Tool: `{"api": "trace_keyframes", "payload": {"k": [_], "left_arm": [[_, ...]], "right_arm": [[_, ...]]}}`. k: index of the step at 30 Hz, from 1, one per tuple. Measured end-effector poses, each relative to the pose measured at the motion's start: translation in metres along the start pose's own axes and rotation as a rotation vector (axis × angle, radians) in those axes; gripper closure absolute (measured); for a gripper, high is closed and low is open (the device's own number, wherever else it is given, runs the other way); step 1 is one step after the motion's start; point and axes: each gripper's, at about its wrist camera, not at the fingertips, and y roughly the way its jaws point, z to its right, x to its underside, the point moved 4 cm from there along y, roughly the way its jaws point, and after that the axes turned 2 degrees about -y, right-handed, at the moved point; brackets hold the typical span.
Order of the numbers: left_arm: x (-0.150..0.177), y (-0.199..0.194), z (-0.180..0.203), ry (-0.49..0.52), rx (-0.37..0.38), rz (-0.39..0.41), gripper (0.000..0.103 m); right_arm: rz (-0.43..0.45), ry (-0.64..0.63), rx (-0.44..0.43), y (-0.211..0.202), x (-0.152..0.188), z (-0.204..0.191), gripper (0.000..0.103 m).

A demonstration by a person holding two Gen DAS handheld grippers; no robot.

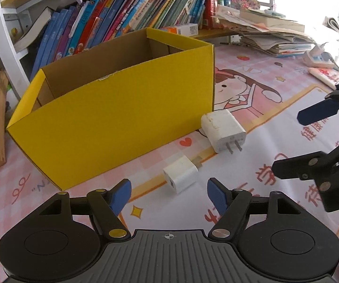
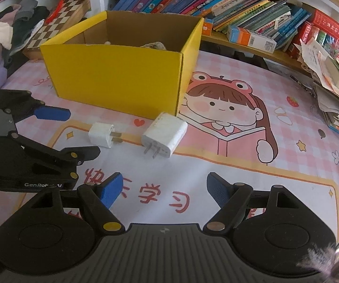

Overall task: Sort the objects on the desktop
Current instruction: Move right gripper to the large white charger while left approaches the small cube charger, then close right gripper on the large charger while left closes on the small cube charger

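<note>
Two white chargers [image 1: 223,133] [image 1: 180,177], one yellow box [image 1: 113,122], beside it

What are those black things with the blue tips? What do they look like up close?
Two matching hand-held tools. The left tool and the right tool each have a ribbed black body, two round black discs at the sides, and jointed black links with silver and brass-coloured pins. Each ends in two flat blue fingers. White lettering starting "GenRob" marks the left one's side. No cables or sleeves show.

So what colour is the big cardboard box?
The big cardboard box is yellow outside, brown inside; right wrist view.
</note>
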Motion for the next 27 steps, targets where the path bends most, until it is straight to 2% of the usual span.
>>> {"api": "trace_keyframes", "payload": {"k": [8, 16, 22, 27], "left_arm": [[-0.007, 0.006, 0.005, -0.003, -0.015, 0.008, 0.031], [-0.011, 0.016, 0.007, -0.006, -0.018, -0.003, 0.031], [-0.012, 0.025, 0.009, -0.007, -0.011, -0.021, 0.032], [-0.010, 0.031, 0.007, -0.025, -0.010, -0.041, 0.042]], "right_arm": [[0.005, 0.055, -0.025, 0.017, -0.019, 0.008, 0.031], [-0.030, 0.111, -0.043, 0.040, -0.031, 0.015, 0.031], [-0.033, 0.105, -0.036, 0.056, -0.043, 0.016, 0.031], [-0.052, 0.090, -0.023, 0.072, -0.049, 0.015, 0.032]]}}
